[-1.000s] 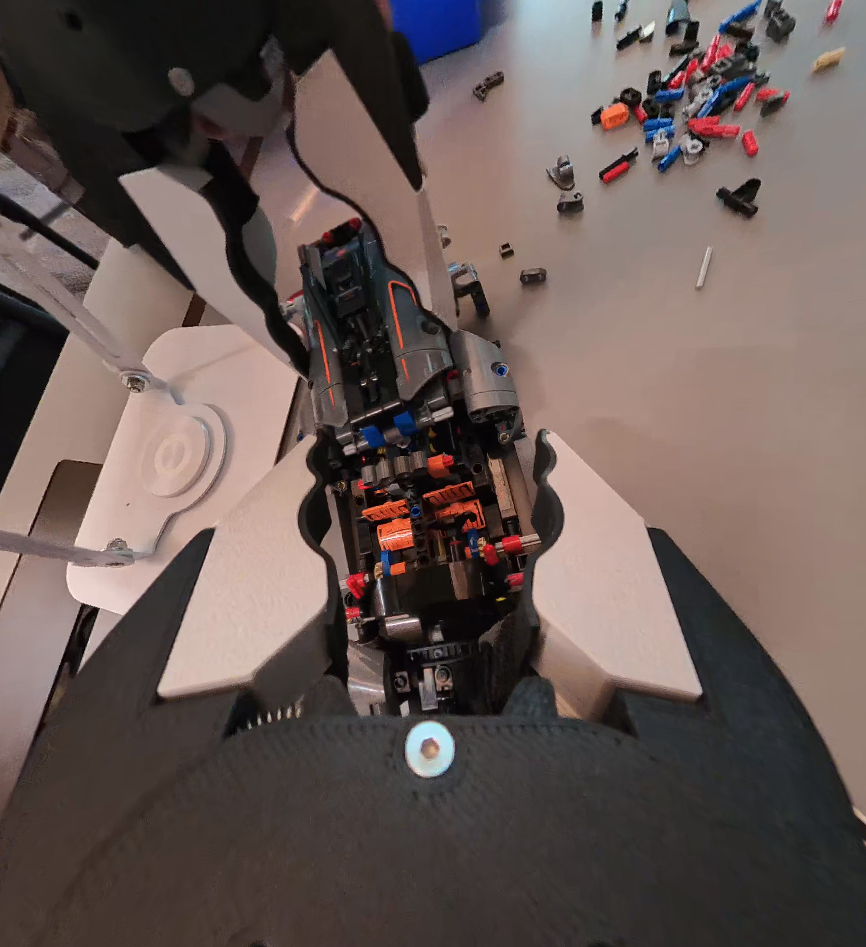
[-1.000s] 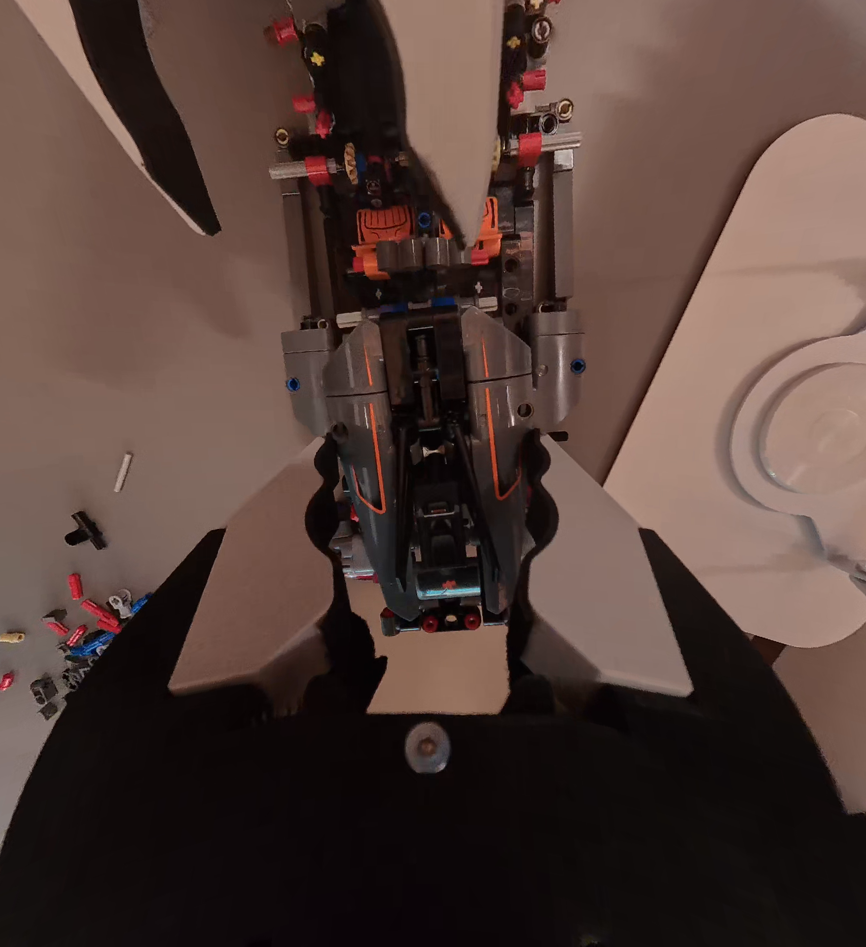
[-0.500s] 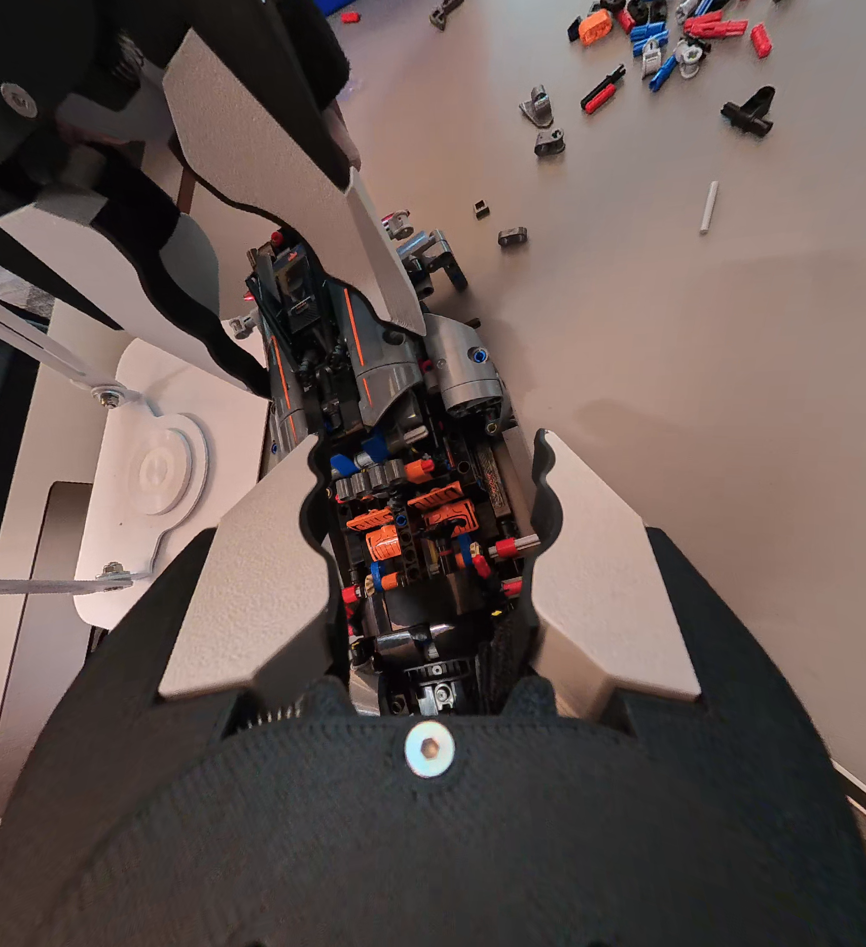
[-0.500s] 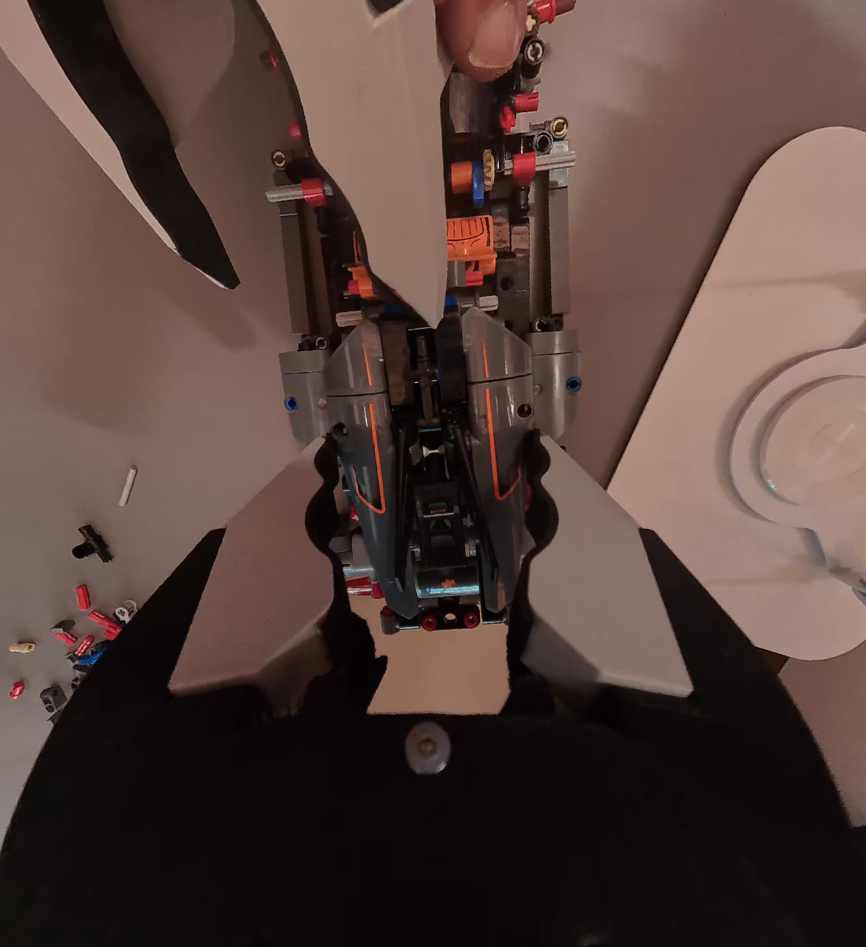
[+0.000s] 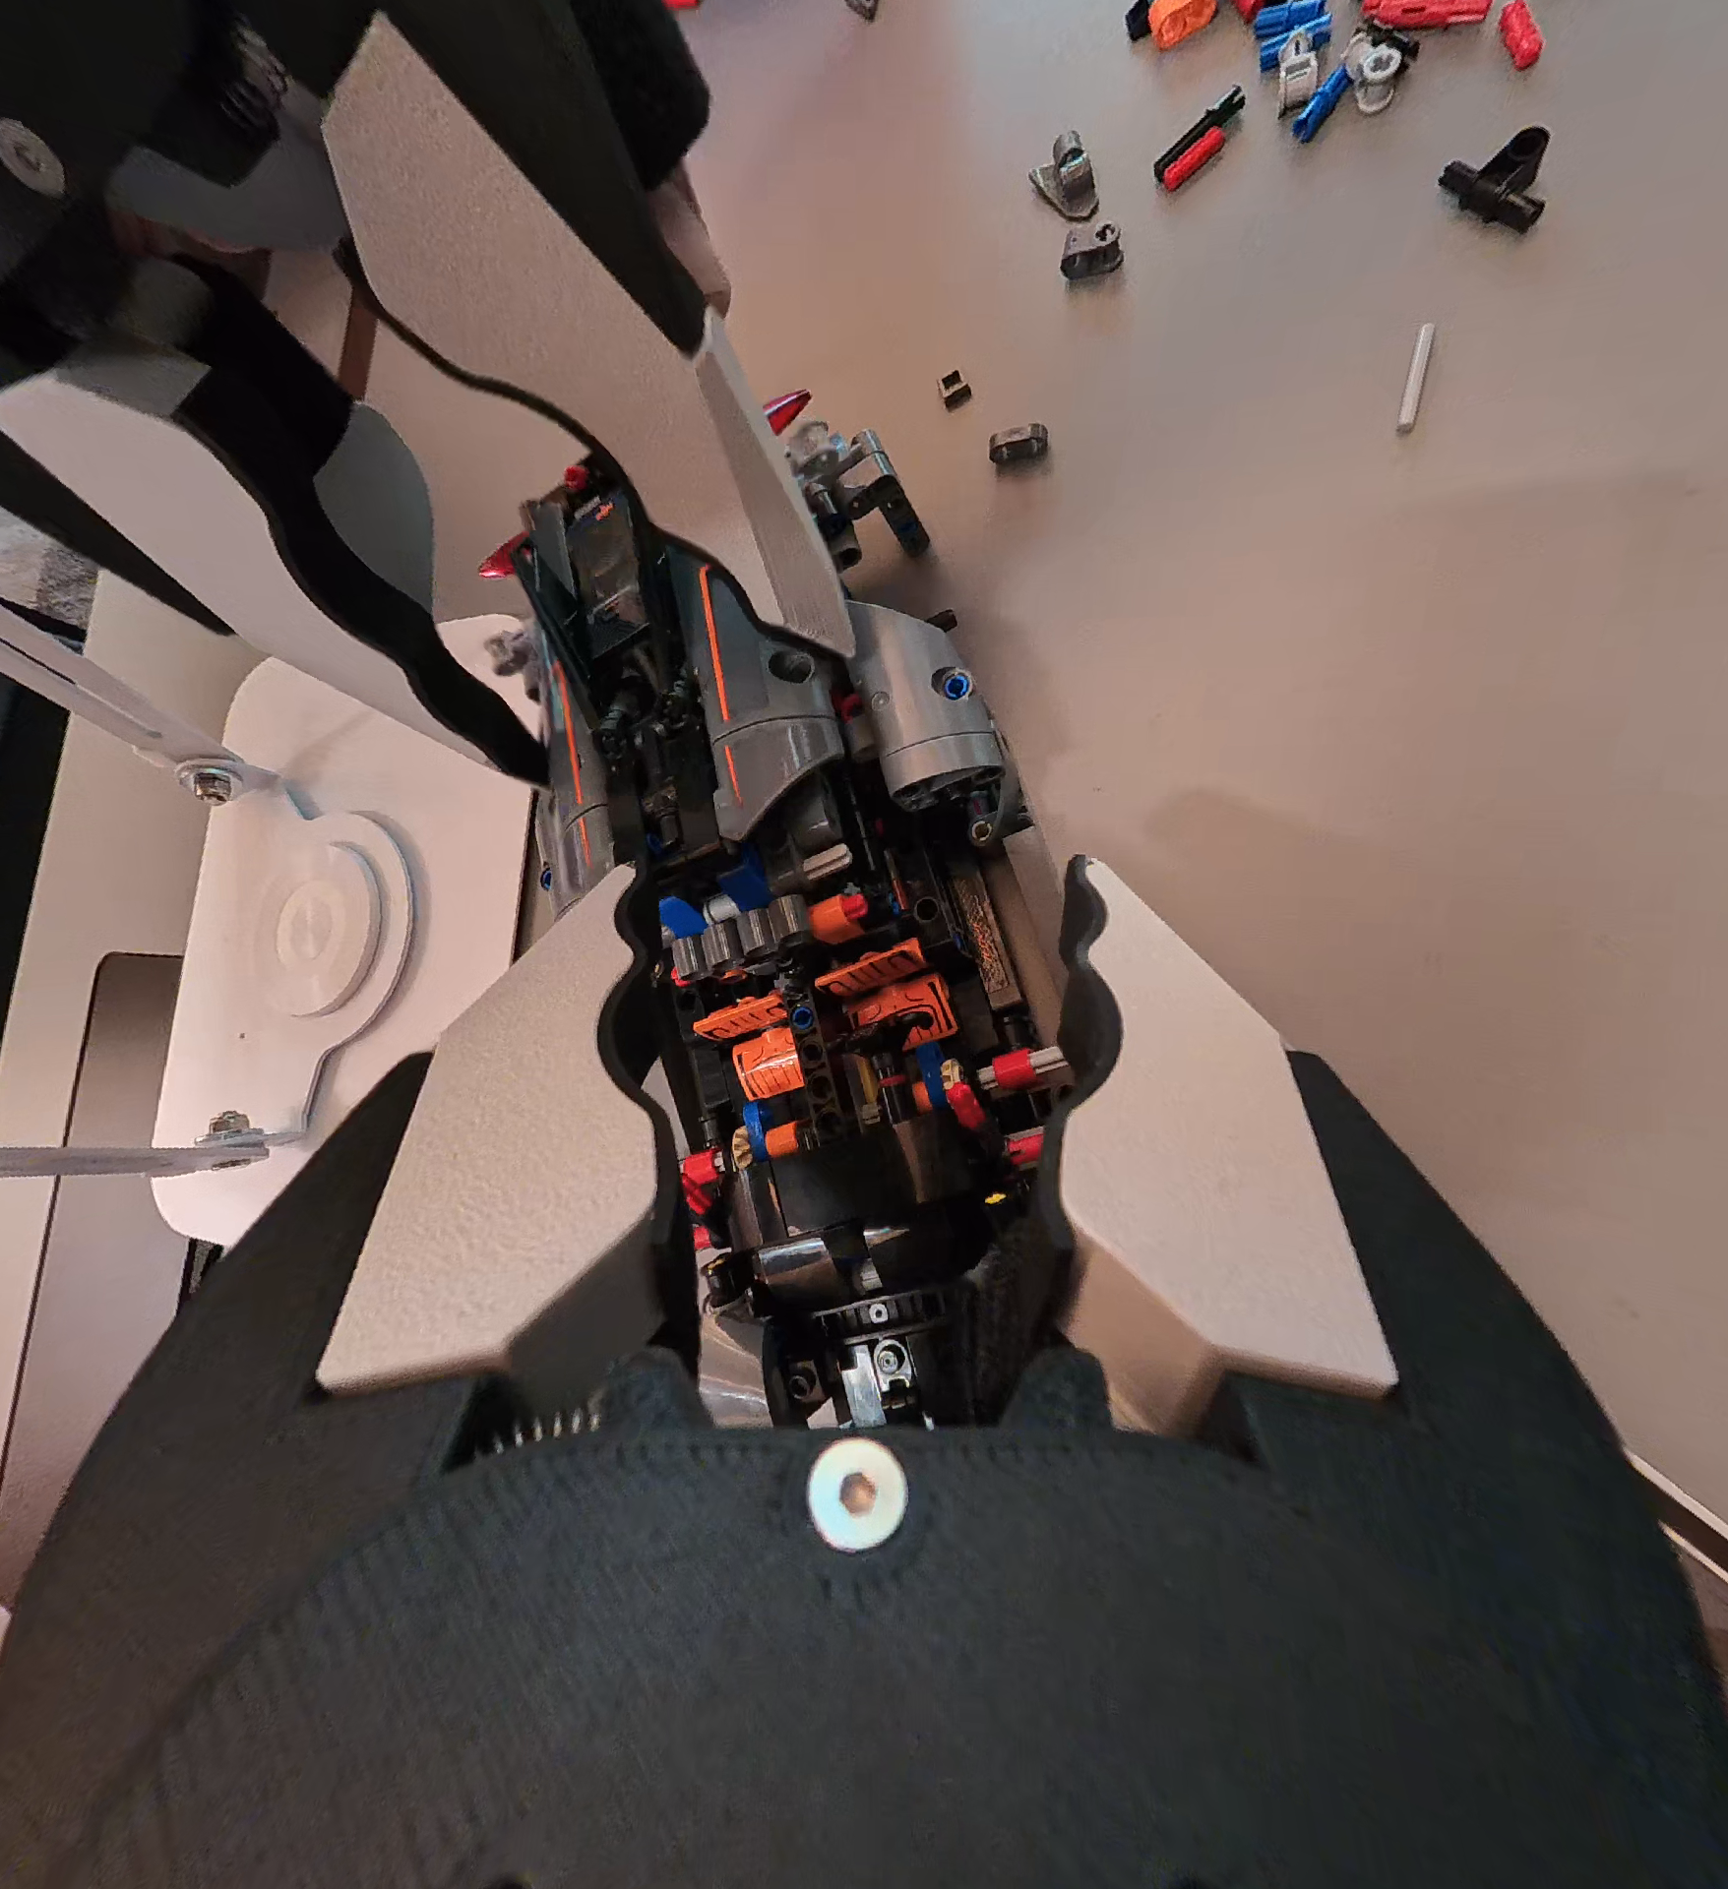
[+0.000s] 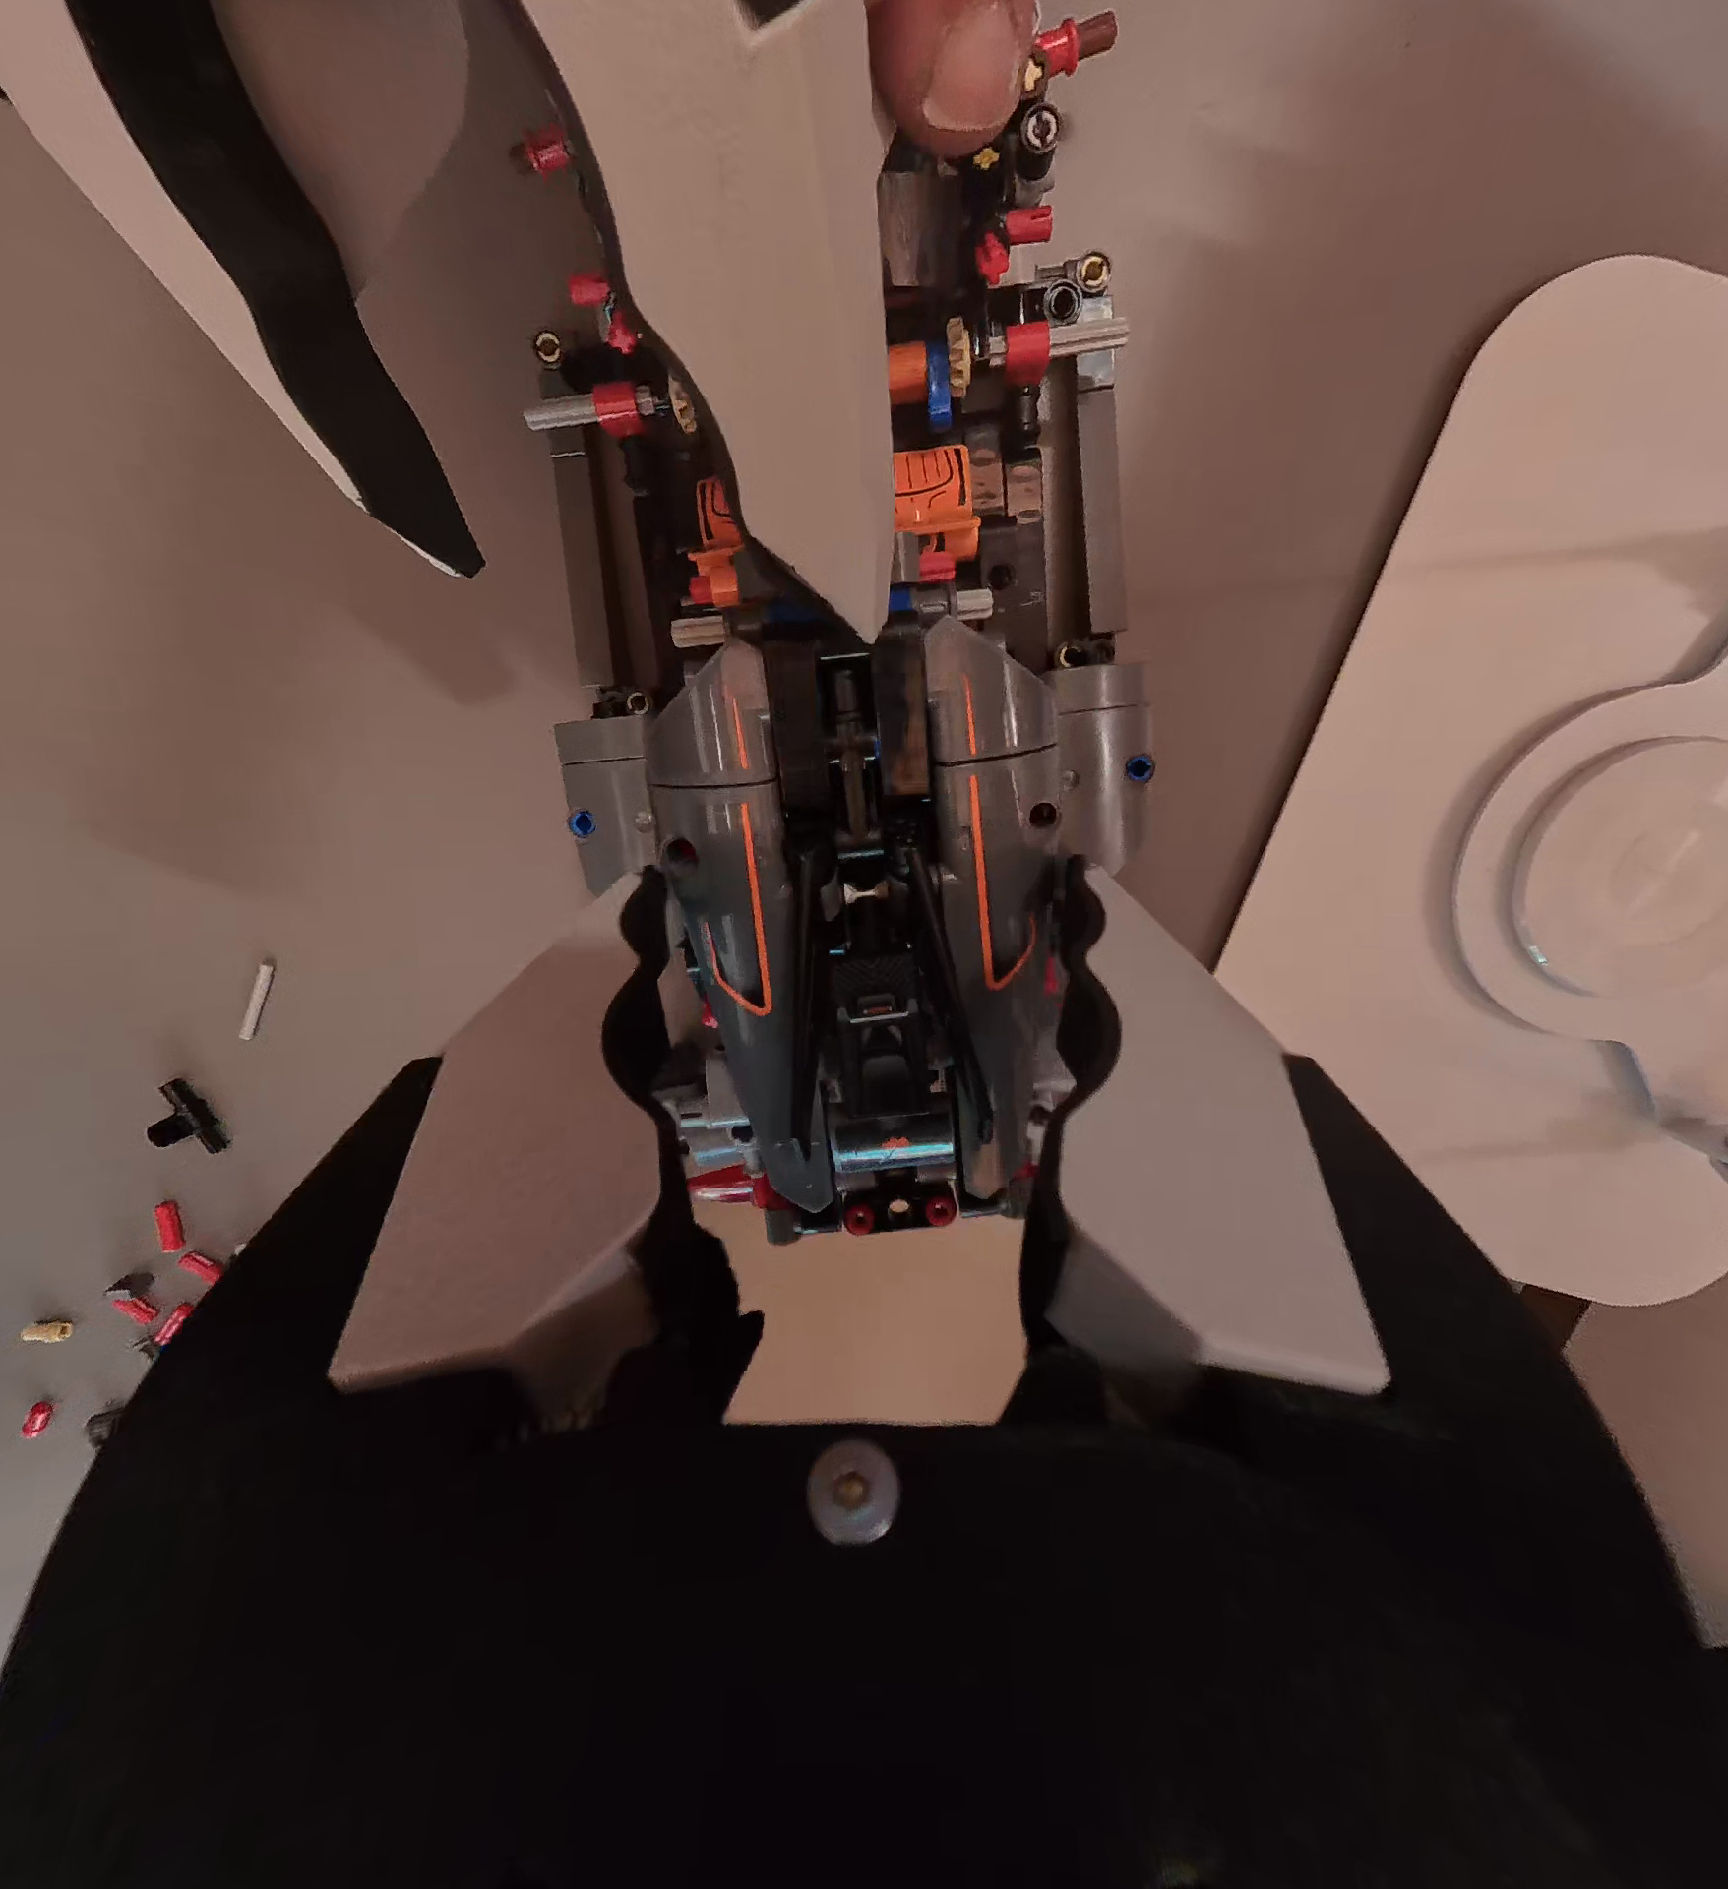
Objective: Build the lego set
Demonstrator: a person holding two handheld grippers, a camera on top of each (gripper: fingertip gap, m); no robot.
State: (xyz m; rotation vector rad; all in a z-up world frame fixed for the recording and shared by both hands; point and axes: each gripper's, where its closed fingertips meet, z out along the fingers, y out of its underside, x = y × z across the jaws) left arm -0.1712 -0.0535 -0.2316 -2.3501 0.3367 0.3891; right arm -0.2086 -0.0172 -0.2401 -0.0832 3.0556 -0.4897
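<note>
A dark grey lego model (image 5: 778, 716) with orange stripes and an open chassis of orange, red and blue parts is held between both grippers over the beige table (image 5: 1402, 818). My left gripper (image 5: 850, 910) is shut on its chassis end. My right gripper (image 6: 860, 900) is shut on its pointed nose (image 6: 860, 1022). In the left wrist view the right gripper's fingers (image 5: 533, 256) reach in from the top left. In the right wrist view a left finger (image 6: 788, 307) covers part of the chassis, with a thumb (image 6: 952, 72) beside it.
Loose red, blue, black and grey pieces (image 5: 1300, 61) lie at the far right, with a black connector (image 5: 1494, 179), a white axle (image 5: 1414, 376) and a small grey sub-assembly (image 5: 860, 480). A white metal plate (image 5: 328, 920) lies left of the model, also in the right wrist view (image 6: 1555, 818). About 6 centimetres separates my left fingertips from my right. From either gripper's tips it is about 15 centimetres to the white axle (image 5: 1414, 376). Seen from the right wrist view (image 6: 260, 999) as well.
In the left wrist view the model's nose has swung left and the loose pieces have slid up the frame. In the right wrist view the left gripper and a thumb have come farther in.
</note>
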